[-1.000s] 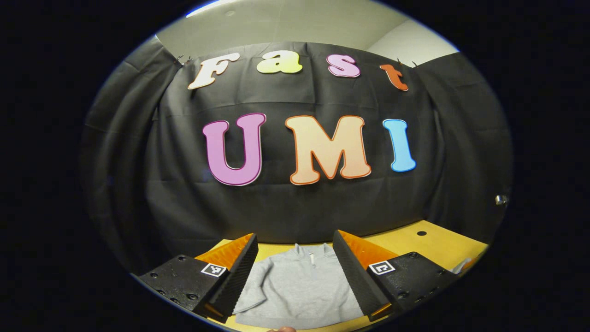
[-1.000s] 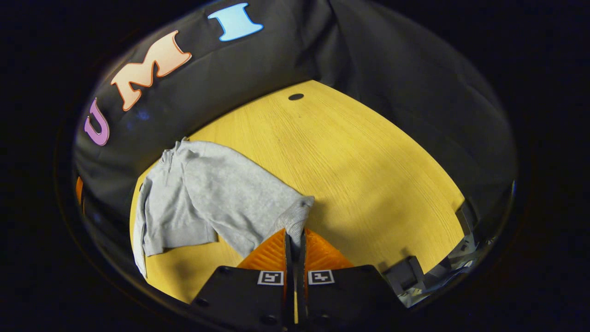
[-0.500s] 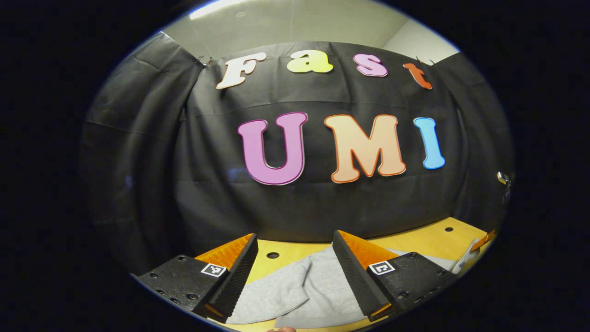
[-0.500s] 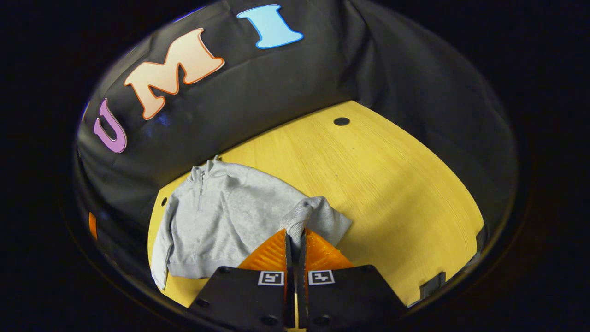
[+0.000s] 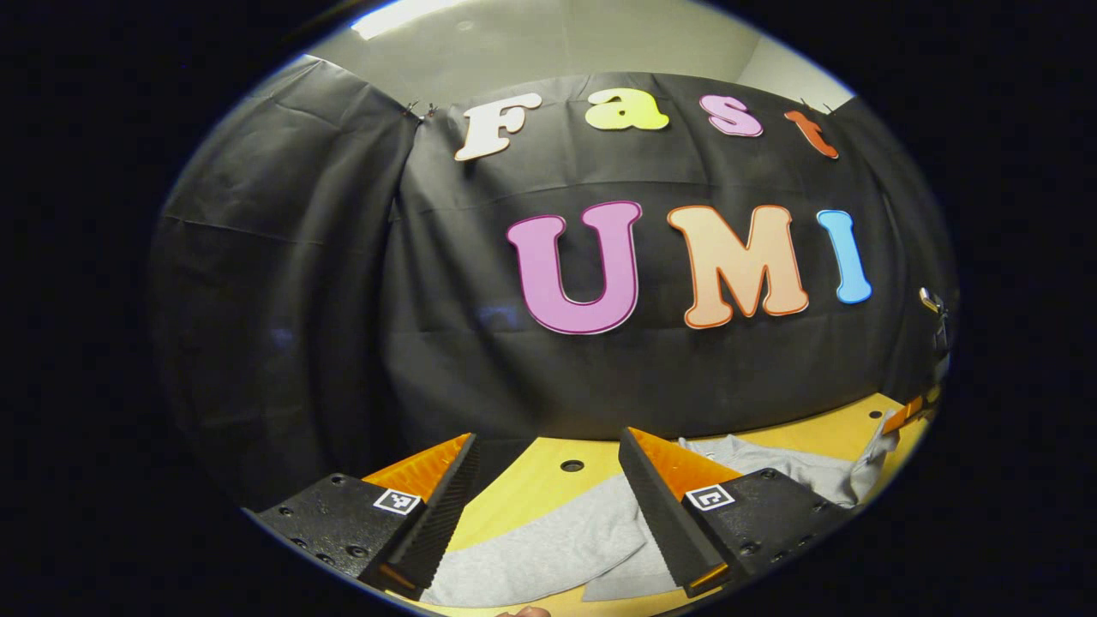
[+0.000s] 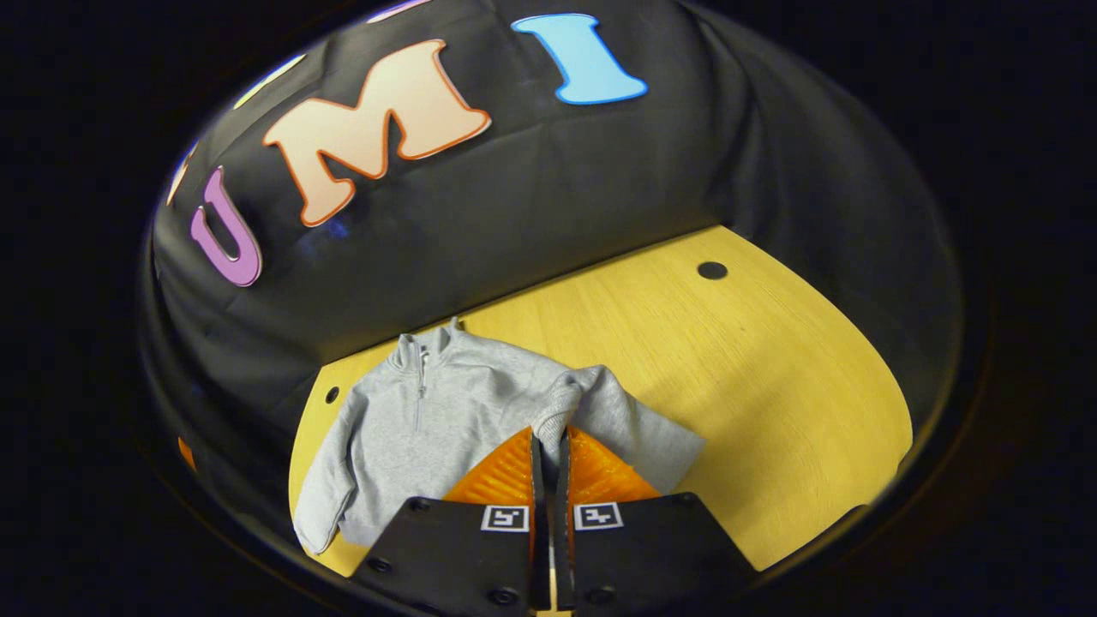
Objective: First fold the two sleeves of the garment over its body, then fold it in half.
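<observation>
A grey zip-neck garment (image 6: 428, 420) lies flat on the yellow table (image 6: 771, 386), collar toward the booth wall. My right gripper (image 6: 548, 437) is shut on the cuff of one sleeve (image 6: 561, 398), holding it up over the garment's body so that the sleeve (image 6: 634, 428) doubles back from the shoulder. The other sleeve (image 6: 321, 506) lies straight along the garment's far side. In the left gripper view, my left gripper (image 5: 548, 514) hovers open above that flat sleeve (image 5: 548, 544), with nothing between its fingers. The raised cuff (image 5: 874, 441) shows at the far right there.
The table has small round holes (image 6: 711, 270) (image 6: 332, 394) (image 5: 572, 465) near its back edge. Black cloth walls close the table at the back and sides. Bare tabletop stretches to the right of the garment in the right gripper view.
My right gripper has carried the cuff from the table side inward over the garment's body. The left gripper has swung to the left, staying open, now over the flat sleeve.
</observation>
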### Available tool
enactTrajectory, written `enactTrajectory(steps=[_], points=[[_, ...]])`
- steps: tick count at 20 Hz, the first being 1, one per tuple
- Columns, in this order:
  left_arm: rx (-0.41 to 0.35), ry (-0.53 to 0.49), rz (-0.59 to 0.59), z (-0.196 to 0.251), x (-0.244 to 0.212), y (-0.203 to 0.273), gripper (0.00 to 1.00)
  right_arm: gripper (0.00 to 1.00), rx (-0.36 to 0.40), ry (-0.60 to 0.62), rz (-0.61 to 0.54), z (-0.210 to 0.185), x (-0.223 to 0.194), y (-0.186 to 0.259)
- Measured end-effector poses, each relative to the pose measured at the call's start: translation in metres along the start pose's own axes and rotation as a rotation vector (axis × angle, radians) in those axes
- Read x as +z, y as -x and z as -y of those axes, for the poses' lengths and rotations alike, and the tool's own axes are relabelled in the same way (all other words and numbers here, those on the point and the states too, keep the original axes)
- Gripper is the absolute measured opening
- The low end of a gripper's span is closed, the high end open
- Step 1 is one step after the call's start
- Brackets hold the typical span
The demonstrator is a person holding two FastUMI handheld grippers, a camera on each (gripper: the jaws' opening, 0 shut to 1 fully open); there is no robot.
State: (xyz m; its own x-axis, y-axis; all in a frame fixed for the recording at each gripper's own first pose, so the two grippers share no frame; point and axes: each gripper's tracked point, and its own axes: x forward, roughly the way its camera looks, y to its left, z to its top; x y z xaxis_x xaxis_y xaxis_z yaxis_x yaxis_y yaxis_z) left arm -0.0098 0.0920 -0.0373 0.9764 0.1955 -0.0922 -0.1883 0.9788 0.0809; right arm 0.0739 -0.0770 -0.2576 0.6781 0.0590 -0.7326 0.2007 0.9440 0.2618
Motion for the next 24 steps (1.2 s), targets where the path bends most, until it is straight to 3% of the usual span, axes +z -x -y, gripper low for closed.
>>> enactTrajectory(steps=[1,2,5,6,8,9,13,21,22,24], points=[[0.011,0.0,-0.002,-0.007,0.0,0.0,1.0,0.05,0.015,0.022,0.009,-0.014,0.004,-0.003],[0.023,-0.001,-0.002,-0.014,-0.001,0.002,0.96,0.05,0.029,0.044,0.014,-0.031,0.007,-0.005],[0.056,-0.008,0.002,-0.037,-0.002,0.005,0.96,0.02,0.072,0.09,0.028,-0.077,0.012,-0.014],[0.066,-0.008,0.002,-0.045,-0.001,0.007,1.0,0.05,0.082,0.104,0.031,-0.089,0.014,-0.018],[0.091,-0.006,-0.003,-0.059,-0.003,0.01,0.95,0.05,0.105,0.132,0.035,-0.113,0.017,-0.023],[0.104,-0.005,-0.006,-0.067,-0.005,0.011,0.99,0.05,0.118,0.146,0.036,-0.126,0.018,-0.026],[0.158,-0.004,-0.02,-0.096,-0.012,0.017,0.96,0.05,0.179,0.209,0.032,-0.184,0.014,-0.039],[0.252,-0.007,-0.052,-0.154,-0.027,0.03,0.96,0.05,0.302,0.302,-0.018,-0.293,-0.029,-0.07],[0.26,-0.009,-0.057,-0.16,-0.029,0.032,1.0,0.05,0.313,0.315,-0.032,-0.303,-0.039,-0.073],[0.273,-0.013,-0.061,-0.169,-0.033,0.033,0.96,0.05,0.315,0.344,-0.056,-0.318,-0.058,-0.083]])
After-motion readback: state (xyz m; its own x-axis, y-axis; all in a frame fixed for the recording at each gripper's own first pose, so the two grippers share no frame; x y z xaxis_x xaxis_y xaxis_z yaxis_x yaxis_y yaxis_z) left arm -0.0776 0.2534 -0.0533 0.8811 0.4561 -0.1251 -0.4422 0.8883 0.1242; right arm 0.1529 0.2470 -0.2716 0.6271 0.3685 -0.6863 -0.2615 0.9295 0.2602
